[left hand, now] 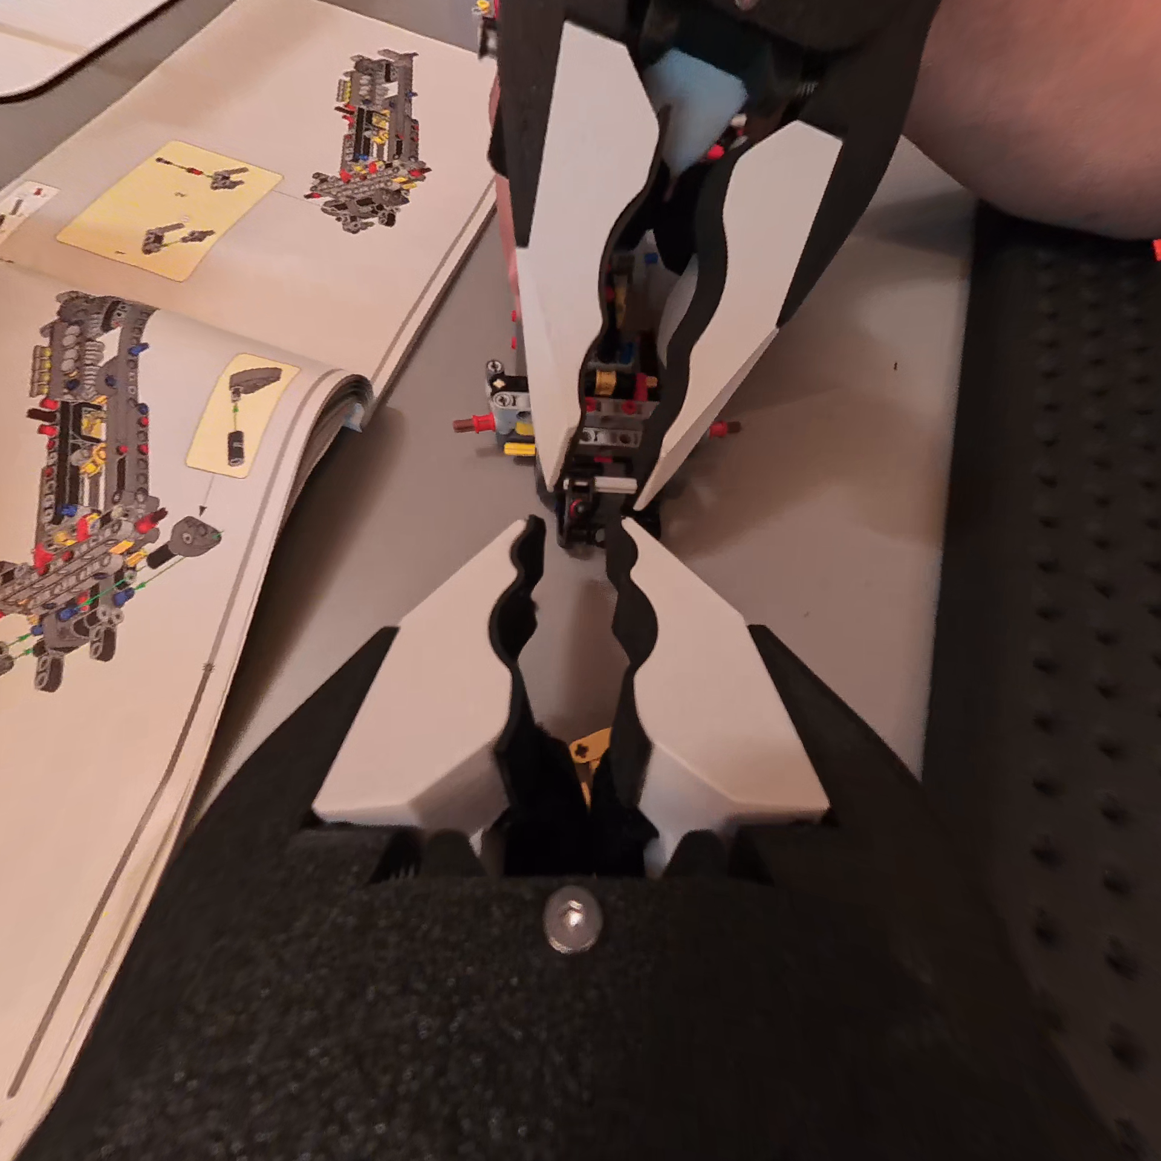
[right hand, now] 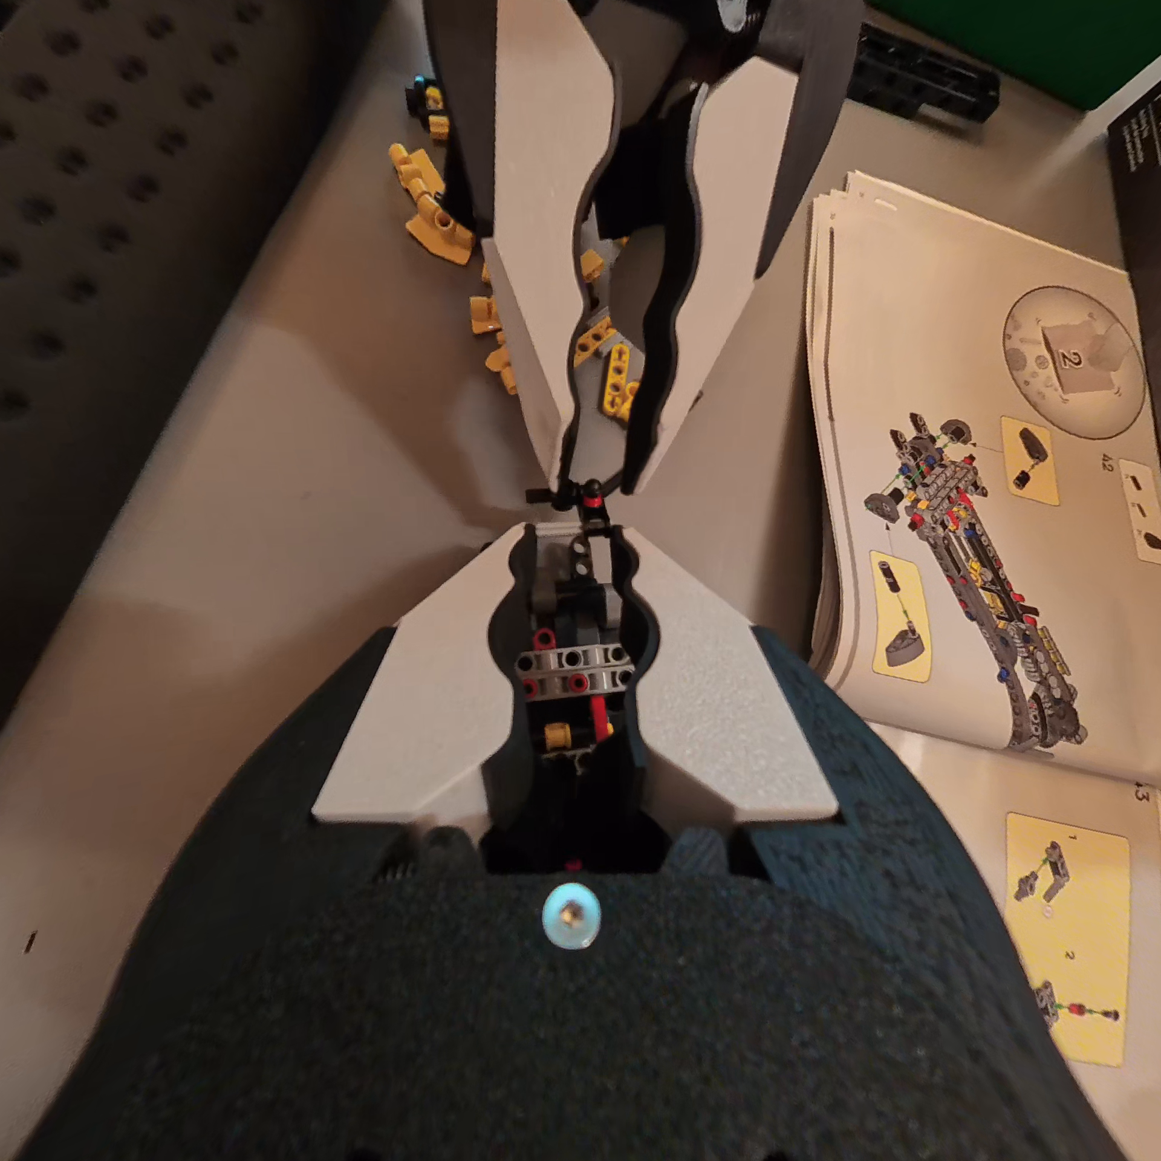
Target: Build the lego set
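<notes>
the two tongs meet tip to tip over the grey bench [left hand: 817,565]. the right tongs [right hand: 575,534] are clenched around the lego model [right hand: 575,666], a long assembly of grey beams with red pins and a yellow connector; its body lies between the right fingers [right hand: 440,659] and its black front end pokes out past their tips. seen from the left wrist view, the same model [left hand: 612,427] sits inside the right tongs [left hand: 590,496], raised over the bench. the left tongs [left hand: 575,534] stand released, with a clear gap between their fingers [left hand: 452,691], and the tips are just beside the model's black end piece [left hand: 581,521]; from the right wrist view the left tongs [right hand: 590,484] seem to touch that black end, though i cannot tell if they press it. the open instruction booklet [left hand: 188,377] lies on the bench to one side. loose yellow pieces [right hand: 440,220] lie scattered on the bench behind the left tongs. a dark perforated mat [left hand: 1068,628] runs along the bench edge
</notes>
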`<act>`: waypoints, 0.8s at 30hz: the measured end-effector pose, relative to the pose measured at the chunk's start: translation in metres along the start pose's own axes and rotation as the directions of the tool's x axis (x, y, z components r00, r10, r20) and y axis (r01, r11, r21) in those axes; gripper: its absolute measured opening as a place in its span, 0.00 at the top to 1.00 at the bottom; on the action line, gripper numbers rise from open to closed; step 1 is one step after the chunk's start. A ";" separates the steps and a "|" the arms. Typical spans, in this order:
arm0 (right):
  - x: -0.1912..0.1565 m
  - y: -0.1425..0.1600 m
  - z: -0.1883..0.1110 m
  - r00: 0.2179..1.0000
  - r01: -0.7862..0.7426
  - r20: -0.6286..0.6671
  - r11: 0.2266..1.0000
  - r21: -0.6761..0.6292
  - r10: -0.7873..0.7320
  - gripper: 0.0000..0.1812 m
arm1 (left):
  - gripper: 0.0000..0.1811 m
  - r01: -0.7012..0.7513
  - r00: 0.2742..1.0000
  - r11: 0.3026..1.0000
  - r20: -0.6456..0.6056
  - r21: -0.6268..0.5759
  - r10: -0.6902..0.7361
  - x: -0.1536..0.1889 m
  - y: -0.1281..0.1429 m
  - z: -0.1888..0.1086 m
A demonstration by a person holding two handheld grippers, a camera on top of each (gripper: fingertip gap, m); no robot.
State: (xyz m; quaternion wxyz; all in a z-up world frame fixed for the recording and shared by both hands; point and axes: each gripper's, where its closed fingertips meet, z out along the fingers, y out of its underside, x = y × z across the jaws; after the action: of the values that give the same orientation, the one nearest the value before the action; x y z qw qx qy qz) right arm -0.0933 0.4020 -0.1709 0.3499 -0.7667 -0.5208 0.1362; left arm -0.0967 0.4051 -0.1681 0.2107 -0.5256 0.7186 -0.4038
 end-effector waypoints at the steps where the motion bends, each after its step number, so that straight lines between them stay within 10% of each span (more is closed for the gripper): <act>1: 0.000 0.001 0.001 1.000 -0.001 0.001 1.000 -0.003 0.001 0.88 | 0.92 -0.005 1.000 1.000 -0.002 -0.003 0.005 0.001 0.000 0.000; 24: 0.002 0.013 -0.001 0.996 0.053 -0.060 0.987 -0.154 -0.063 0.82 | 0.97 -0.066 0.993 0.978 0.081 -0.200 0.084 -0.012 0.013 0.019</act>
State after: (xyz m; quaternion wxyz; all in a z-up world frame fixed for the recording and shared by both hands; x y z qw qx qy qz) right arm -0.0831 0.4003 -0.1784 0.3106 -0.7798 -0.5401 0.0608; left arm -0.0865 0.4110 -0.1908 0.2043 -0.5337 0.7643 -0.2987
